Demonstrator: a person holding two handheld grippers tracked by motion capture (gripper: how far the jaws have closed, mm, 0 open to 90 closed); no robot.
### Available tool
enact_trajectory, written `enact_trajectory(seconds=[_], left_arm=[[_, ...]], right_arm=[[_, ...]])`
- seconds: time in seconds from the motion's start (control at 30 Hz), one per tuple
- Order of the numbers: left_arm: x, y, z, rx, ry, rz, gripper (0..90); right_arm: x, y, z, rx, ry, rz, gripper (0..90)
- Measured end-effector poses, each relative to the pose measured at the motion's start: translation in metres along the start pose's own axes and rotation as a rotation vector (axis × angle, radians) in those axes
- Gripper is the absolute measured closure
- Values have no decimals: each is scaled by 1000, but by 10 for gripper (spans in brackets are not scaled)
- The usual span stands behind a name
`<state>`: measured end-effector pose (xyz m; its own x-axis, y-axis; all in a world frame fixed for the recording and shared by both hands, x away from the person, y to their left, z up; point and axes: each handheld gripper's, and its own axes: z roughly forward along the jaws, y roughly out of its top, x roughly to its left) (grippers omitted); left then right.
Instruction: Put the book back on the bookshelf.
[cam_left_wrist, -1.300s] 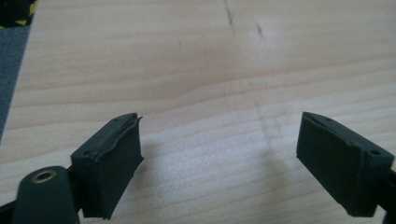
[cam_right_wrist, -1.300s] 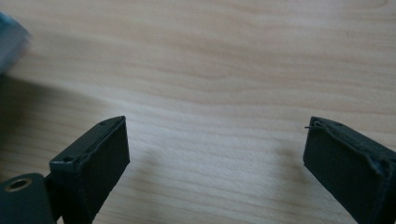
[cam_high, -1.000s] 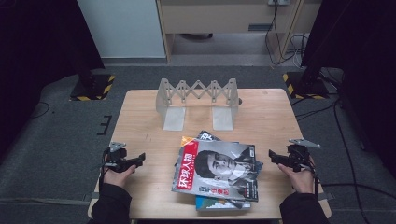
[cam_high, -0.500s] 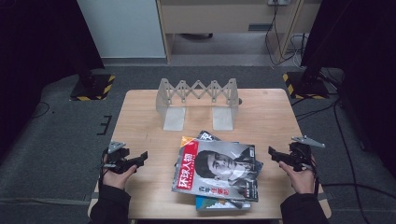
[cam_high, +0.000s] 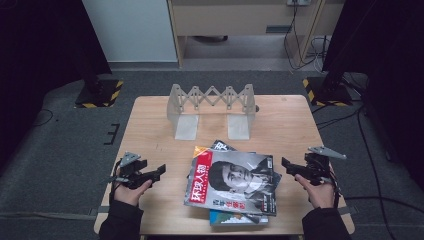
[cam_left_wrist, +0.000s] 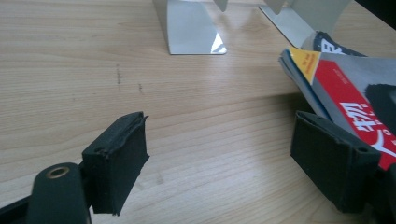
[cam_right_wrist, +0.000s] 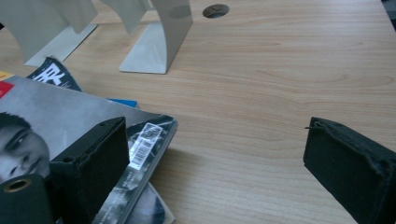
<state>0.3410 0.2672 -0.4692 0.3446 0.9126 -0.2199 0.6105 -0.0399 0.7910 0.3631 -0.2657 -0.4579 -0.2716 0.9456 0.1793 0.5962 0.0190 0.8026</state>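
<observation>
Item: stack of magazines (cam_high: 234, 184) — lying flat at the near middle of the table (cam_high: 150, 130), fanned unevenly, between the two grippers. Likely light, limp and glossy; covers may slide on one another, so best taken at an overhanging edge or corner. Left gripper (cam_high: 156, 173): jaws apart, empty, just beside the stack's left edge. Right gripper (cam_high: 287, 165): jaws apart, empty, near its right edge. Expanding file rack (cam_high: 212, 107) — upright behind, slots empty.

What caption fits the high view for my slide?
Both open tongs, left and right, flank a magazine stack before an expanding rack.
</observation>
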Motion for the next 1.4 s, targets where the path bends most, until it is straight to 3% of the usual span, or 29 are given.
enact_trajectory(seconds=[0.8, 1.4], left_arm=[[-46, -10, 0, 27, -115, 63, 183], [-75, -25, 8, 119, -200, 92, 226]], right_arm=[[31, -11, -3, 35, 69, -56, 95], [54, -26, 3, 75, 125, -97, 98]])
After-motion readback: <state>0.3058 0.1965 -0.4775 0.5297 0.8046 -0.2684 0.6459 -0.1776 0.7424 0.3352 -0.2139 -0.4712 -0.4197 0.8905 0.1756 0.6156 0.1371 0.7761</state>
